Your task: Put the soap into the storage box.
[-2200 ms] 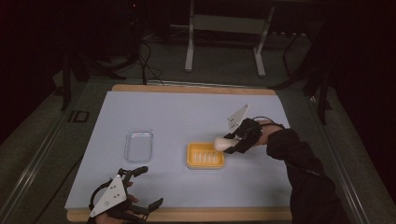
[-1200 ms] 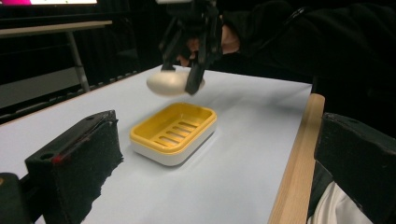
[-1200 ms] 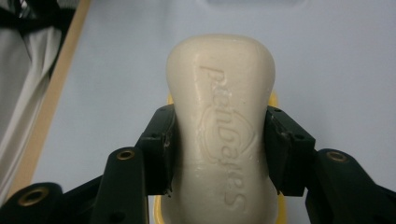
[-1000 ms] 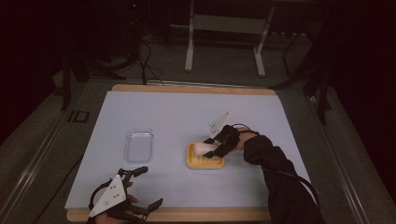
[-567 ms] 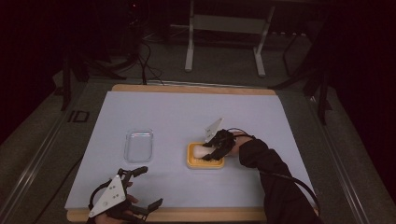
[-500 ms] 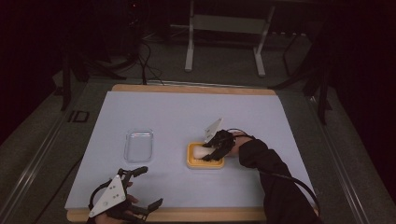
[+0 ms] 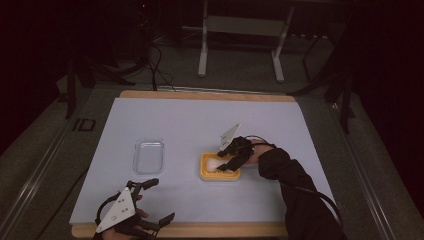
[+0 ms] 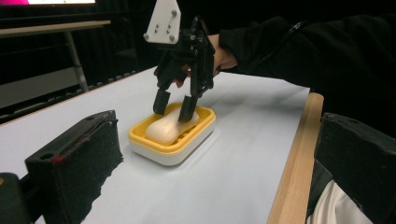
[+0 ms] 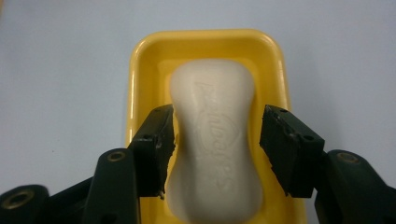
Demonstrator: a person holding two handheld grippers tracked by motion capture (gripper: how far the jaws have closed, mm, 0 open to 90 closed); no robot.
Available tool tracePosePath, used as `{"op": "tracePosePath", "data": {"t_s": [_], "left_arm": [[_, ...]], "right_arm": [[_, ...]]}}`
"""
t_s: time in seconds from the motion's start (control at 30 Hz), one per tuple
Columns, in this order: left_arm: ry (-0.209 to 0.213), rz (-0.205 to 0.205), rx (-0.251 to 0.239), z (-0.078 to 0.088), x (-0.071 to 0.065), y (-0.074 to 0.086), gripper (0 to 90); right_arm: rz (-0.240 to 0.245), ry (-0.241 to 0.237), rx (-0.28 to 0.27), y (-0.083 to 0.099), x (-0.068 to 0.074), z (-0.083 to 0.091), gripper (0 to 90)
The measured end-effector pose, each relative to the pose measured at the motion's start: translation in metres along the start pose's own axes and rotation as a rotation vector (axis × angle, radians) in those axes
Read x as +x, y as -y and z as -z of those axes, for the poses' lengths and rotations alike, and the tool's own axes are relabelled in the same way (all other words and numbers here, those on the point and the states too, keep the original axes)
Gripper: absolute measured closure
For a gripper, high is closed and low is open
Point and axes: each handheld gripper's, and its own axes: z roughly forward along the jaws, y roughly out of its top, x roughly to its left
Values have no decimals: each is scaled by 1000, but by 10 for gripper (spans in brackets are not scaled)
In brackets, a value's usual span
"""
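We have just been opening the right gripper [image 9: 215,149] off the soap bar [image 9: 214,140], now lying in the yellow dish [image 7: 220,167] at table centre-right; next, lift clear toward twelve o'clock, while our left gripper [image 7: 150,205] idles open at seven.

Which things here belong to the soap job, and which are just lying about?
In the job:
- soap bar, lying in the dish
- yellow soap dish
- right gripper, jaws just been opening, astride the bar with a gap showing on each side

Lying about:
- clear plastic tray, apart on the table
- left gripper, open at the near edge, off the work
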Motion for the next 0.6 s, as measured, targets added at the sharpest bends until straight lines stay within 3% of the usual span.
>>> {"op": "tracePosePath", "data": {"t_s": [0.07, 0.17, 0.33, 0.53, 0.6], "left_arm": [[-1, 0, 2, 0, 0, 0, 7], [-1, 0, 4, 0, 0, 0, 7], [-3, 0, 4, -1, 0, 0, 7], [-4, 1, 6, -1, 0, 0, 7], [-3, 1, 5, -1, 0, 0, 7]], "right_arm": [[-4, 3, -14, -1, 1, 4, 435], [-13, 33, 7, -3, 3, 9, 392], [-80, 81, 62, -5, 4, 14, 227], [-137, 105, 50, -5, 6, 24, 114], [-161, 113, 44, -5, 6, 27, 115]]}}
